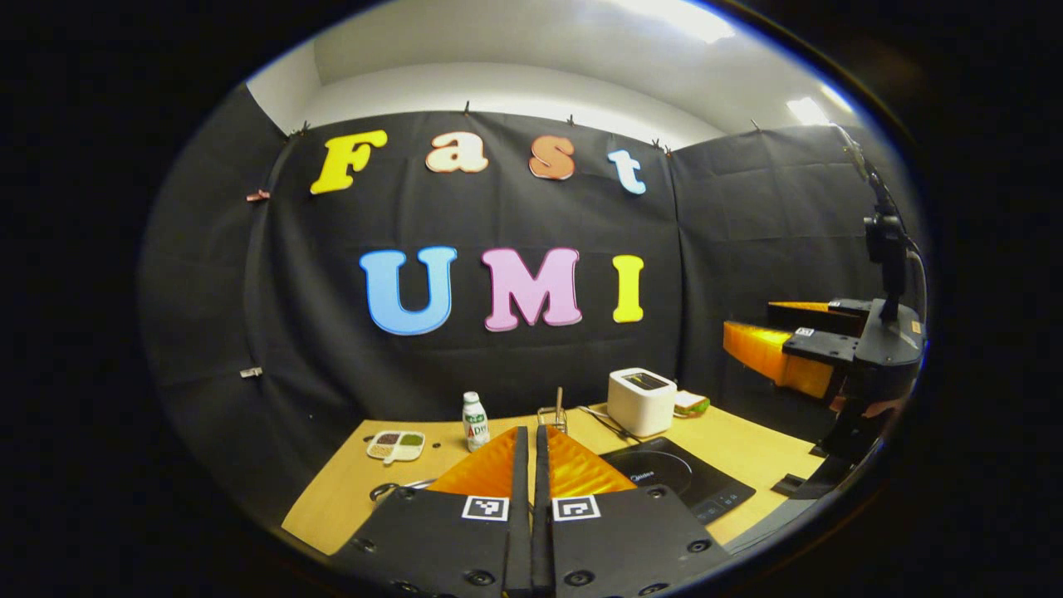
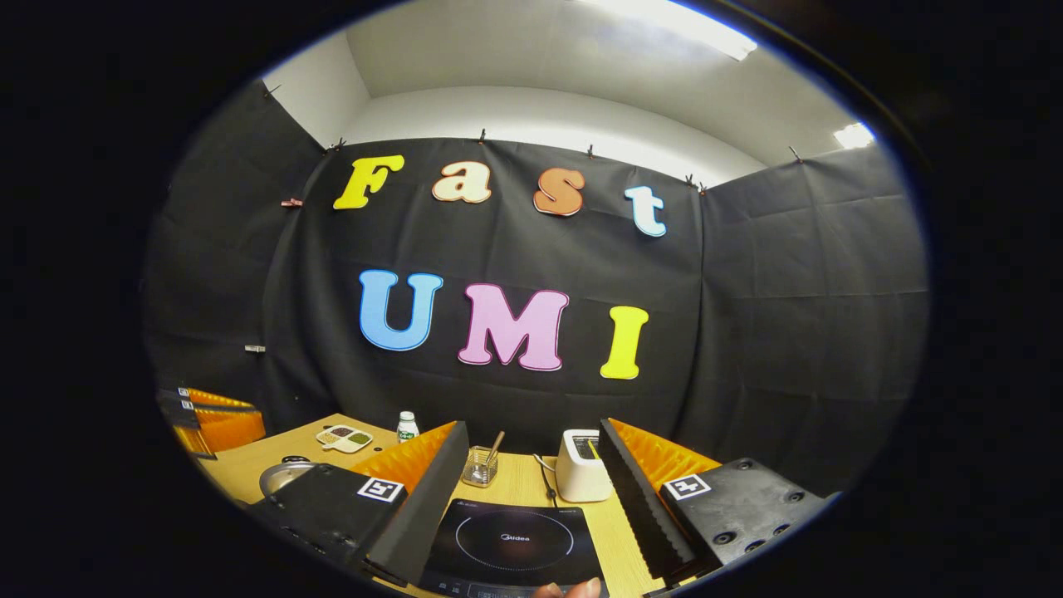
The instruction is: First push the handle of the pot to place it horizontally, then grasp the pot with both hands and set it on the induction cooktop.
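Left tongs (image 1: 531, 448) closed, empty. Right tongs (image 2: 531, 490) wide, empty, above cooktop (image 2: 511, 544). Pot (image 2: 282, 475) on counter (image 2: 515, 482) left of cooktop. We judge pot metal, rigid, slippery: push handle first, then clamp opposite rim sides.

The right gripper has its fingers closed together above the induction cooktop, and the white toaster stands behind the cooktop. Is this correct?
Not quite. In the right gripper view the right gripper has its fingers spread wide apart, not closed together; the induction cooktop shows in the gap between them. The rest holds: the white toaster stands behind the cooktop on the wooden table.
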Demonstrator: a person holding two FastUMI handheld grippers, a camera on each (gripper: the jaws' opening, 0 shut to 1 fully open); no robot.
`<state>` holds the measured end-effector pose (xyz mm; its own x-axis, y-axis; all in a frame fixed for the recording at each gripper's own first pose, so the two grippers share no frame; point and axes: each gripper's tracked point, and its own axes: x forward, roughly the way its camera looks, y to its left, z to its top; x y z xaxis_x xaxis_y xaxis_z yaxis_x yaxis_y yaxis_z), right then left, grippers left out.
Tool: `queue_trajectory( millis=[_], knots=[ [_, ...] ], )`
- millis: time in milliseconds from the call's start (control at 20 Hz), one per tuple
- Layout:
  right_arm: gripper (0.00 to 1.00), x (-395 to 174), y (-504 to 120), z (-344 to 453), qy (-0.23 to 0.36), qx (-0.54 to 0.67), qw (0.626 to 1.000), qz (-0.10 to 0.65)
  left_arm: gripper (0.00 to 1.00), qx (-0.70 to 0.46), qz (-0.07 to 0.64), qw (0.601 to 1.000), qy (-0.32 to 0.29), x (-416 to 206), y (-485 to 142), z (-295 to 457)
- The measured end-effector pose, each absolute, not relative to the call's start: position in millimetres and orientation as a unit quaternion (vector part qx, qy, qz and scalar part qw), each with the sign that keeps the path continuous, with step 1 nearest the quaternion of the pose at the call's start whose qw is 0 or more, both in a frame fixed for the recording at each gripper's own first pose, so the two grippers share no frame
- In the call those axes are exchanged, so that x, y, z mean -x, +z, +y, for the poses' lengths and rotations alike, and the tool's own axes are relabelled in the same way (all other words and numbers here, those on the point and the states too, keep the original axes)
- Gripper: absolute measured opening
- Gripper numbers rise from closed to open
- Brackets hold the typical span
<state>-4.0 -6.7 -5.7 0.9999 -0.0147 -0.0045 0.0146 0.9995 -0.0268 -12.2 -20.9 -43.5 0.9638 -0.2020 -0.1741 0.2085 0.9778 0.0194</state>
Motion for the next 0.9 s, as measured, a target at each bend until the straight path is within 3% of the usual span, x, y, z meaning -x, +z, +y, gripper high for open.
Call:
queue_trajectory(
  millis=[400,650,900],
  knots=[
    [0.97,5,-14,-14,-0.012,0.018,1.000,0.014,0.05,0.004,0.283,0.952,-0.120,32,-167,-14],
    [0.97,6,-19,-28,-0.025,0.017,0.999,0.021,0.05,0.026,0.406,0.901,-0.151,51,-237,-25],
    [0.97,7,-25,-42,-0.036,0.018,0.999,0.027,0.05,0.040,0.505,0.850,-0.145,62,-286,-19]
  ],
)
